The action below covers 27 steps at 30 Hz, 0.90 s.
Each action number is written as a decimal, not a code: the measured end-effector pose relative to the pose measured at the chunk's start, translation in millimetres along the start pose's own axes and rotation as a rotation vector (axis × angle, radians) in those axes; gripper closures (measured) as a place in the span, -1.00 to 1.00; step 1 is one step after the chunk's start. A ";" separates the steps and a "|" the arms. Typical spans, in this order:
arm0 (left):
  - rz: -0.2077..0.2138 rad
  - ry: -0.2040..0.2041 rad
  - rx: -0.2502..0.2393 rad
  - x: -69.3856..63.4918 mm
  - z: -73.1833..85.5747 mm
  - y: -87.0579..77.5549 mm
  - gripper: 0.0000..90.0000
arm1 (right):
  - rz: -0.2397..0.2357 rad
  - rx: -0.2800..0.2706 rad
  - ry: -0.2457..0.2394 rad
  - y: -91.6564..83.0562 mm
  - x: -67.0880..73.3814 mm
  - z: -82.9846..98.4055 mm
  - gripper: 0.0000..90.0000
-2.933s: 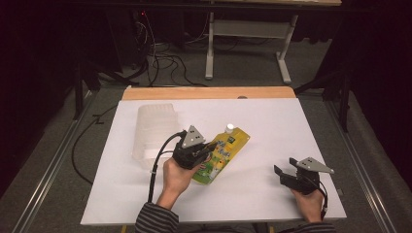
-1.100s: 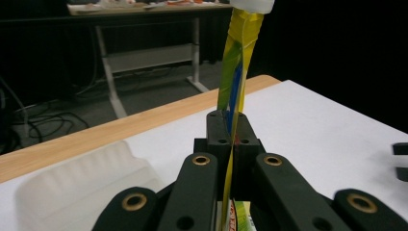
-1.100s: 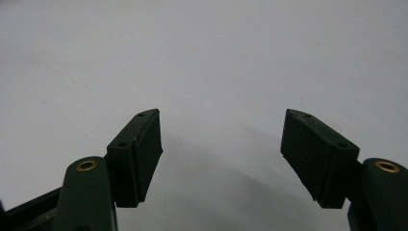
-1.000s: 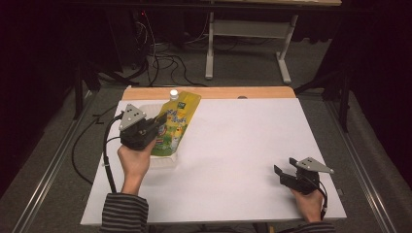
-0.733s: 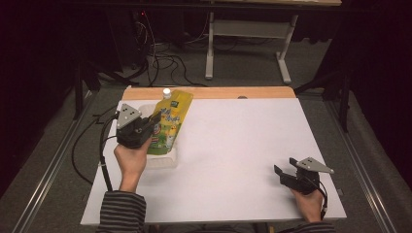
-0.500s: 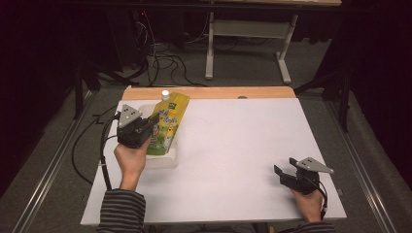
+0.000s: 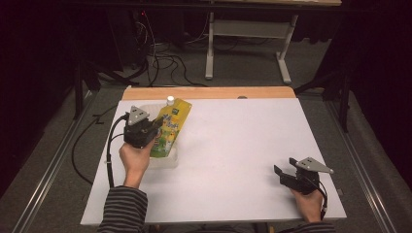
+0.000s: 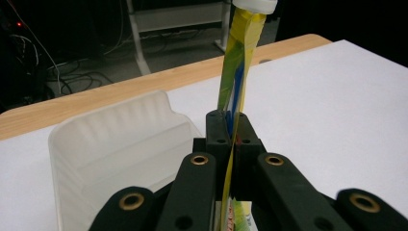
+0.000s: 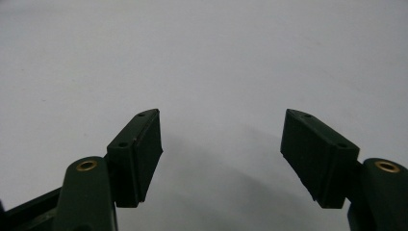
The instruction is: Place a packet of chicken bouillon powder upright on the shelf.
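High view | left gripper clamps pouch over tray, table's left edge | right gripper agape

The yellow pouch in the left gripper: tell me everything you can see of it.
The yellow pouch is a flat, flexible pack with green and blue print and a white screw cap at its far end. The left gripper is shut on its thin edge, holding it above the translucent plastic tray at the table's far left.
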<state>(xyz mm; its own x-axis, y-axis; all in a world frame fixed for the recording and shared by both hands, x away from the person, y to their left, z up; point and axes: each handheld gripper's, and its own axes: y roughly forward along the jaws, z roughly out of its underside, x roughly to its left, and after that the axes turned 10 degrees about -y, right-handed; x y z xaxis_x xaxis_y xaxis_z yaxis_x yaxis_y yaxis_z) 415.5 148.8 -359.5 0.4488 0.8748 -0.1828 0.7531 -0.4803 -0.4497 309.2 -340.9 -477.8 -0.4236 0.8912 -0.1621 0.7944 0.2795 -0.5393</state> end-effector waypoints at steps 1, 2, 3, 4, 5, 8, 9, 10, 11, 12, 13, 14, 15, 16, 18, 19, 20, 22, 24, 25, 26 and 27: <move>0.001 0.002 0.002 -0.6 0.3 0.7 0.97 | 0.000 0.004 0.000 -0.1 0.3 -0.1 -0.31; 0.000 0.003 0.004 -0.9 0.4 1.4 0.97 | 0.000 0.003 -0.001 0.0 0.1 -0.1 -0.31; 0.001 0.002 0.005 -1.0 0.4 1.7 0.97 | 0.000 -0.001 0.000 -0.1 0.1 0.0 -0.31; 0.001 0.002 0.011 -0.9 0.4 1.6 0.96 | 0.000 -0.001 0.004 -0.4 0.2 0.0 -0.31; -0.001 0.006 0.017 -0.5 0.4 0.6 0.96 | 0.000 -0.001 0.003 -0.2 -0.1 0.1 -0.31; -0.003 0.012 0.043 1.5 0.3 -3.3 0.95 | 0.000 0.001 0.000 0.0 0.1 0.0 -0.31; -0.002 0.012 0.051 2.2 0.2 -4.5 0.94 | 0.000 0.004 0.000 0.0 0.2 -0.1 -0.31; -0.002 0.010 0.059 3.0 0.1 -6.0 0.94 | 0.000 0.004 0.000 0.0 0.2 -0.1 -0.31; 0.003 0.009 0.076 4.1 -0.4 -8.0 0.94 | 0.001 0.003 0.001 -0.1 0.3 -0.1 -0.31; 0.000 0.014 0.092 4.7 -0.9 -9.6 0.94 | 0.000 0.000 0.001 0.0 0.1 0.0 -0.31; -0.008 0.022 0.106 5.0 -1.3 -11.3 0.94 | 0.001 0.000 0.001 -0.1 0.0 0.0 -0.31; -0.015 0.028 0.119 5.1 -1.4 -13.0 0.94 | 0.001 0.000 0.001 -0.1 0.0 0.0 -0.31; -0.018 0.029 0.126 5.2 -1.3 -13.9 0.94 | 0.000 0.001 0.000 0.0 0.1 0.0 -0.31; -0.019 0.030 0.134 5.5 -1.1 -15.1 0.94 | 0.000 0.002 0.002 0.1 0.4 -0.1 -0.31; -0.013 0.028 0.151 6.0 -1.0 -16.4 0.94 | 0.001 0.003 -0.001 0.4 0.5 -0.2 -0.31; -0.007 0.027 0.161 5.9 -1.4 -16.7 0.94 | 0.001 0.003 -0.002 0.4 0.3 -0.2 -0.31; -0.006 0.029 0.171 5.8 -1.7 -16.4 0.94 | 0.001 0.004 0.000 0.2 0.3 -0.1 -0.31; -0.007 0.031 0.186 5.5 -2.6 -15.8 0.94 | 0.001 0.003 -0.001 0.1 0.3 -0.1 -0.31; -0.007 0.035 0.204 5.3 -3.9 -15.3 0.95 | 0.001 0.003 -0.001 0.2 0.2 -0.1 -0.31; -0.009 0.042 0.214 4.9 -4.8 -15.7 0.95 | 0.001 0.002 0.001 0.2 0.5 -0.1 -0.31; -0.014 0.049 0.218 4.0 -5.4 -16.1 0.96 | 0.003 0.003 0.000 0.0 0.4 -0.1 -0.31; -0.016 0.063 0.219 2.7 -5.4 -16.2 0.96 | 0.003 0.001 0.000 -0.1 0.4 -0.1 -0.31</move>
<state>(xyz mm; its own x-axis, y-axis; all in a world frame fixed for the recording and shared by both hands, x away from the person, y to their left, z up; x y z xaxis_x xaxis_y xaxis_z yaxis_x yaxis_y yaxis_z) 407.1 158.7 -348.0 0.4715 0.8734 -0.1221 0.6415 -0.4347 -0.6321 309.1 -340.5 -477.7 -0.4210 0.8922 -0.1637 0.7951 0.2761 -0.5400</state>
